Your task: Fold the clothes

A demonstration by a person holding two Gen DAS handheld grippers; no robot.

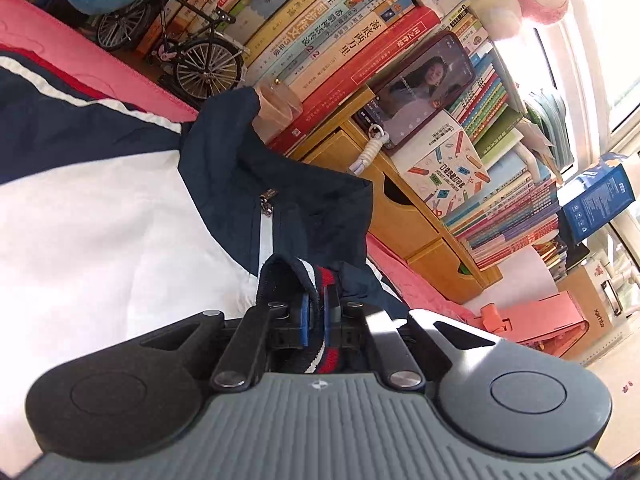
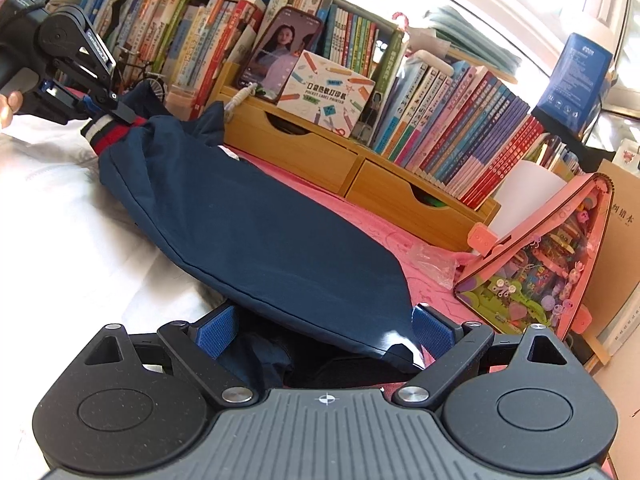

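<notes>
Left wrist view: the left gripper has its jaws clenched on the striped cuff of the jacket, which lies on the pink cloth in front of the books.

Right wrist view: the right gripper is spread wide, the navy sleeve lying between its blue pads, nothing pinched

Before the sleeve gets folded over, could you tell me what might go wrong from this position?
1. The left gripper pinches only the striped cuff; the ribbed knit could slip out under tension.
2. The right gripper is open around the navy sleeve, so that end is unsecured and may sag or bunch.
3. The cuff is held close to the model bicycle and the phone; a wide swing might knock them.
</notes>
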